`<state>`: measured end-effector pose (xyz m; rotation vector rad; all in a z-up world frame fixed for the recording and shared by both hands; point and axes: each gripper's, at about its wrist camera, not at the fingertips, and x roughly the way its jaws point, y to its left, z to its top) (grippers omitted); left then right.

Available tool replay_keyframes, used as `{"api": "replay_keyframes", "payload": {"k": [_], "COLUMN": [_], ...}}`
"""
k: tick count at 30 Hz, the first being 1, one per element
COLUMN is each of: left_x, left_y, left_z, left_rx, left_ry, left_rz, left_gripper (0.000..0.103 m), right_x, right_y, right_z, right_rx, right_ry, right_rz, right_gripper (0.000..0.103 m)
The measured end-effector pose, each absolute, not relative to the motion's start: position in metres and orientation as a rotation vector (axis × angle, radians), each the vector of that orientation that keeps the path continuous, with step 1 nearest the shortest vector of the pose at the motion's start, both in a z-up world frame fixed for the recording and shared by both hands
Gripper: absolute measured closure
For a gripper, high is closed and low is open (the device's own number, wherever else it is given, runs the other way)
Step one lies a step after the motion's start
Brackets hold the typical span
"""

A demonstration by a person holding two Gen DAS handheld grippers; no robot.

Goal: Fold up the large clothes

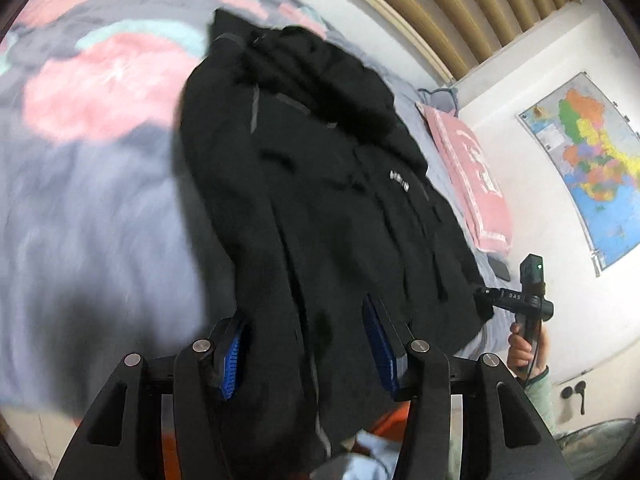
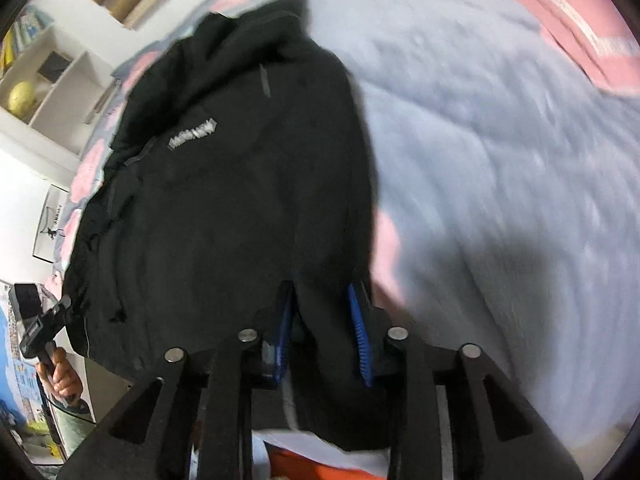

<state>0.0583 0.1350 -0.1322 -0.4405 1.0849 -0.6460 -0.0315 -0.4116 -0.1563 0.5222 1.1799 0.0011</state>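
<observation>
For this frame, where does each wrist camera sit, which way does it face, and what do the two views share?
Left wrist: on the left gripper, facing along its fingers over the black jacket and bed; the right hand shows on its handle.
Right wrist: on the right gripper, facing the same jacket; the left hand shows.
Shared: jacket, floral bedspread, pink pillow.

Place: home bedroom | bed (image 1: 100,208) with grey-pink floral cover | pink pillow (image 1: 472,184) | slatted headboard (image 1: 460,4) | wall map (image 1: 588,160) | white shelves (image 2: 52,92)
</observation>
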Motion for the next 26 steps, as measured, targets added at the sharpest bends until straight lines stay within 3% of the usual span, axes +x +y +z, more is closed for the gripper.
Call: {"api": "replay_keyframes", "payload": {"k": [4, 8, 12, 15, 18, 21, 22, 24, 25, 26], "left_x": [0.041, 0.052, 0.071, 0.061, 0.053, 0.054, 0.053, 0.050, 0.049, 0.050], "left_y": [0.148, 0.152, 0.140, 0.126, 0.118, 0.109, 0.107, 0.103, 0.104, 0.108], "left_z": [-0.142, -0.147, -0.144, -0.121, -0.125, -0.156, -0.159, -0.160, -0.157, -0.151], "left_rx": [-0.556, -0.772, -0.856, -0.746, -0.618, -0.585, -0.574, -0.524, -0.515, -0.529], "left_ry": [1.098, 1.048, 1.012, 0.964, 1.024, 1.126, 1.132, 1.118, 1.108, 1.094], "left_rz": [-0.688, -0.800, -0.831, -0.891, -0.839, -0.745, -0.728, -0.664, -0.647, -0.644], "left_gripper": [0.038, 0.024, 0.024, 0.024, 0.024, 0.025, 0.027, 0.052, 0.074, 0.085], "right_x": [-0.059, -0.066, -0.049, -0.055, -0.057, -0.049, -0.046, -0.042, -0.041, -0.042], "right_y": [-0.414, -0.421, -0.413, -0.399, -0.401, -0.405, -0.407, -0.403, -0.402, -0.400], "right_z": [-0.158, -0.160, -0.164, -0.133, -0.128, -0.161, -0.173, -0.186, -0.185, -0.178], "right_rx": [0.531, 0.586, 0.631, 0.580, 0.559, 0.605, 0.629, 0.653, 0.644, 0.632], "right_ry": [1.182, 1.170, 1.158, 1.045, 1.044, 1.127, 1.159, 1.168, 1.163, 1.147], "right_rz": [0.032, 0.059, 0.096, 0.181, 0.180, 0.163, 0.166, 0.162, 0.155, 0.150], "right_gripper": [0.052, 0.050, 0.049, 0.050, 0.050, 0.050, 0.050, 0.050, 0.055, 0.071]}}
